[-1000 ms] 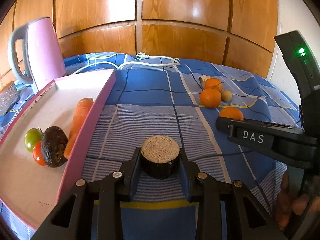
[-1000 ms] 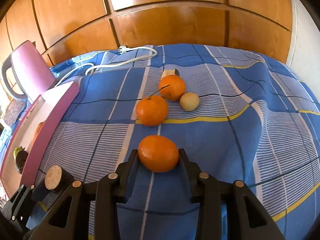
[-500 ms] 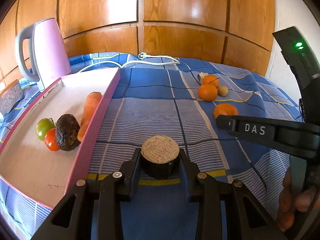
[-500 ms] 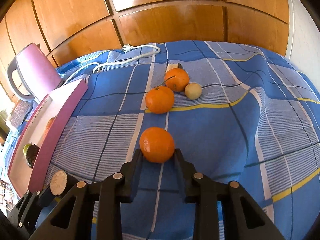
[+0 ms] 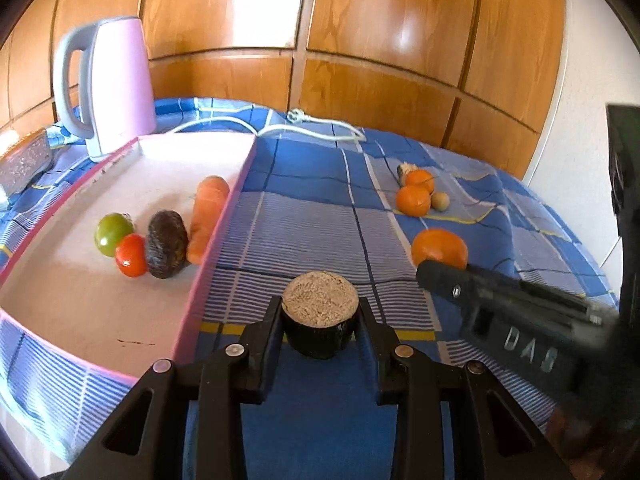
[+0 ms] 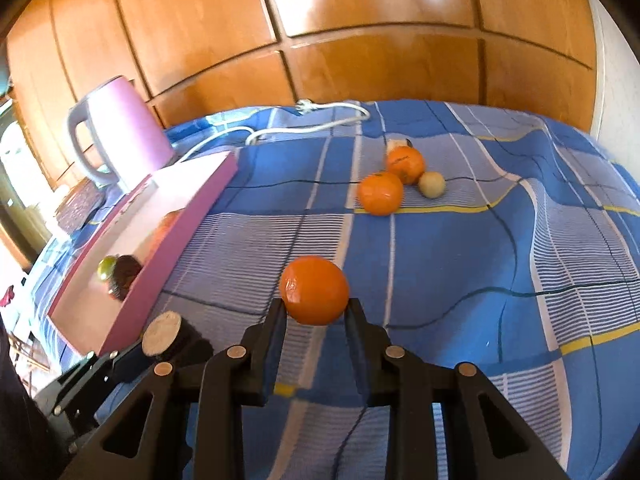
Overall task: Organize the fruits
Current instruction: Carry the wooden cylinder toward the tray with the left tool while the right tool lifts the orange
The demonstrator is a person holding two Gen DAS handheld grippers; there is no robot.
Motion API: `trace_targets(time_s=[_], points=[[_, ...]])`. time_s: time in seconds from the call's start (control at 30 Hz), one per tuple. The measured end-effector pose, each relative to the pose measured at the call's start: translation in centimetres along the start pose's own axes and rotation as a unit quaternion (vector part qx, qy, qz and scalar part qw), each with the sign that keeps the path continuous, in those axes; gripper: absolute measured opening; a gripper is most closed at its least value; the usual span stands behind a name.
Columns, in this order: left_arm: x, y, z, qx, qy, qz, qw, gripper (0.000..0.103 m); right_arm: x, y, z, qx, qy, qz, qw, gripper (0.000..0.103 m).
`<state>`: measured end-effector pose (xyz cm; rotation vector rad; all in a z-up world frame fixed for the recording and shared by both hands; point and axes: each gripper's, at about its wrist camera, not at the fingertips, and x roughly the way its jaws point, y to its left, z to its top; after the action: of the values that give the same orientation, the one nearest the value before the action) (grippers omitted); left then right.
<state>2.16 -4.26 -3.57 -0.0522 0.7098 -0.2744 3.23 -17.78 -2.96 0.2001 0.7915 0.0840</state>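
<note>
2 black two-finger grippers are at work over a bed covered with a blue checked cloth (image 6: 460, 248). The left gripper (image 5: 320, 320) pinches a short dark-skinned cylinder with a pale, rough cut face (image 5: 320, 312), its pads pressed on both sides; from the right wrist view the same piece shows at the lower left. The right gripper (image 6: 316, 312) is clamped on a round orange mandarin (image 6: 314, 290), which sits between its fingertips above the cloth. On the side of the right gripper's body, seen from the left wrist view, white letters read "DAS" (image 5: 528, 346), somewhat blurred.

To the left lies a shallow pink-rimmed tray with a pale floor (image 5: 224, 220). In it are 4 items: a green tomato (image 5: 113, 233), a red tomato (image 5: 131, 255) touching it, a dark wrinkled avocado (image 5: 167, 244) beside them, and an orange carrot (image 5: 207, 216) lying along the tray's right rim.

Farther back on the cloth, well apart from both grippers, sit 2 more orange mandarins (image 6: 380, 193), touching each other, with a small pale round fruit (image 6: 432, 185) just beside them and a small whitish object behind, too small to tell.

A pink electric kettle with a grey handle (image 5: 116, 84) stands behind the tray, and a white power cord with a plug (image 5: 308, 120) trails across the cloth before brown wooden panels (image 5: 360, 40).
</note>
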Motion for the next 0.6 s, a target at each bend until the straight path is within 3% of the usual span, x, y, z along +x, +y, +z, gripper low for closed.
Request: trace_targets(time_s=[0.6], points=[[-3.3, 1.7, 1.0, -0.041, -0.055, -0.009, 0.9976, 0.034, -2.4, 1.6, 0.3, 0.034, -0.043, 0.029, 0.998, 0.03]])
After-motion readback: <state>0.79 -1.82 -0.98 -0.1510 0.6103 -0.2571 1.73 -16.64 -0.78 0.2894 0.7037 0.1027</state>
